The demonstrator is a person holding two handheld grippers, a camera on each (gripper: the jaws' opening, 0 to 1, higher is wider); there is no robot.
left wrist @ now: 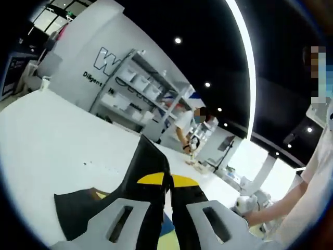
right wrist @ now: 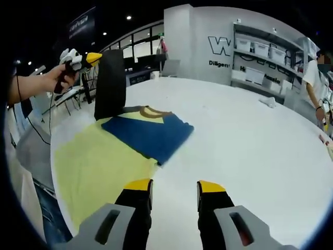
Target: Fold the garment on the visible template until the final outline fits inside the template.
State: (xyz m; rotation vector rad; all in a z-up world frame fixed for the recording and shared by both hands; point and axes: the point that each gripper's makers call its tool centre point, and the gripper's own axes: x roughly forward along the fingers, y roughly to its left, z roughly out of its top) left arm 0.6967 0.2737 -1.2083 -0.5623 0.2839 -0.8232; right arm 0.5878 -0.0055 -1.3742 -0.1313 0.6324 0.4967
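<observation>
On table [right wrist: 250, 140], from left: yellow template [right wrist: 99, 172], blue garment [right wrist: 148, 133] partly over it. Left gripper [right wrist: 86, 59], jaws pinched on a dark flap [right wrist: 110, 83], lifts it, likely to fold inward. Right gripper [right wrist: 174, 188] hovers parted, empty, near the template's edge.

We see a white desk [right wrist: 250, 135] running back to a grey wall with dark lettering [right wrist: 219, 46]. Metal shelving [right wrist: 263, 57] against that wall carries white bins [right wrist: 260, 48]. A person in a white shirt [left wrist: 183, 125] stands at the desk's far edge. Round ceiling lights [left wrist: 178, 40] overhead, plus a bright curved light strip [left wrist: 248, 62].
</observation>
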